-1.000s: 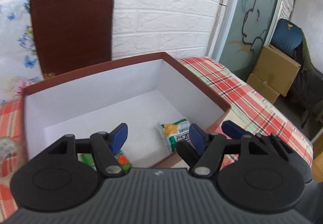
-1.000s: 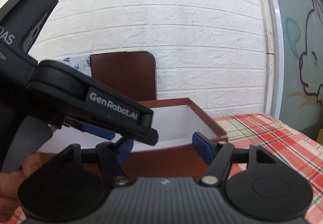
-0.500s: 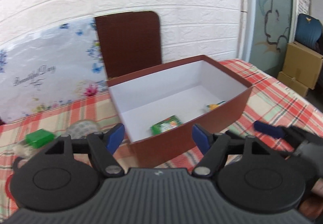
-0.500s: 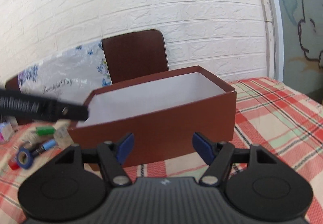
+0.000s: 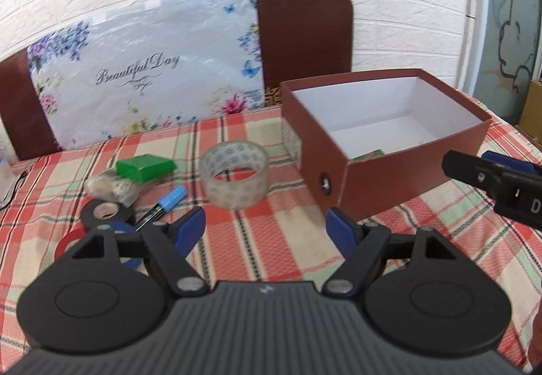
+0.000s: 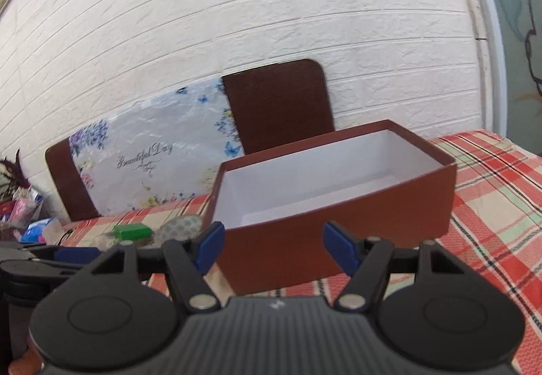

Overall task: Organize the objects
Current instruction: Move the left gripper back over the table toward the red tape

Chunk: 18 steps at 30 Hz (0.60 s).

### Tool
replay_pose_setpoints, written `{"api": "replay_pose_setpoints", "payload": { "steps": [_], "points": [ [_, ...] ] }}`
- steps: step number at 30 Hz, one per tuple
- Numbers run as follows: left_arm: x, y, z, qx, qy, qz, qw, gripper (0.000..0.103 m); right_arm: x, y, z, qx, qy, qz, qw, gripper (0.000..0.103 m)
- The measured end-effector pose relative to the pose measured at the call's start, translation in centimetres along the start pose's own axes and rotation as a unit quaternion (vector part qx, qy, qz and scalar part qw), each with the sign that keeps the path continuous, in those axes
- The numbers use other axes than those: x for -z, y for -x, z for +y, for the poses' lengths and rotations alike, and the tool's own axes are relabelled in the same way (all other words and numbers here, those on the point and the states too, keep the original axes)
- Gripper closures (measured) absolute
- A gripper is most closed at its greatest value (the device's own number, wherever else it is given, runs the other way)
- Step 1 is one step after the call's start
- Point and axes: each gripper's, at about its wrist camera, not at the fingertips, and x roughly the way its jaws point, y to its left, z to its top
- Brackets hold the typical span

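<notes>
1. Left gripper (image 5: 266,231) is hanging over the plaid tablecloth (image 5: 271,239) with its blue-padded fingers spread wide, nothing between them.
2. Right gripper (image 6: 272,244) is the same deal: fingers apart and empty, pointed at the near long wall of the brown box (image 6: 338,239).
3. In the left wrist view the brown box (image 5: 389,178) sits to the right, open on top and white inside. You can just see a green packet (image 5: 369,155) peeking over the near wall on the box floor.
4. The clear tape roll (image 5: 237,177) stands on its edge side down, just left of the box and a bit beyond the left gripper's fingertips.
5. Further left there's a little cluster: a green block (image 5: 145,167), a crumpled clear wrapper (image 5: 108,187) right next to it, a blue-capped marker (image 5: 166,205), a black tape roll (image 5: 106,214), plus blue and red tape rolls partly hidden behind the gripper's left finger.
6. The tip of the right gripper pokes into the left wrist view at the right edge, near the box's near-right corner.
7. Against the far white brick wall lean two brown chair backs and a floral "Beautiful Day" sheet (image 5: 145,77).
</notes>
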Motion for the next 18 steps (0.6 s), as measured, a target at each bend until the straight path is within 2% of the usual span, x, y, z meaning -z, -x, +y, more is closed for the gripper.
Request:
{"api": "replay_pose_setpoints", "payload": {
  "steps": [4,9,14,18],
  "points": [
    [0.7,0.0,1.7,-0.012,0.013,0.004,0.9998,0.023,-0.1,0.0,2.0,-0.003,0.018,-0.005,1.0,0.036],
    [1.8,-0.5,3.9,-0.022,0.033,0.014,0.9991,0.023,0.3,-0.6,4.5,-0.022,0.05,0.01,0.998,0.036],
    [3.2,-0.8,6.0,-0.033,0.049,0.025,0.9979,0.023,1.4,-1.5,6.8,-0.042,0.07,0.032,0.996,0.036],
    [5.1,-0.6,8.9,-0.027,0.071,0.027,0.9968,0.023,2.7,-2.7,8.6,-0.069,0.083,0.062,0.992,0.036]
  ]
}}
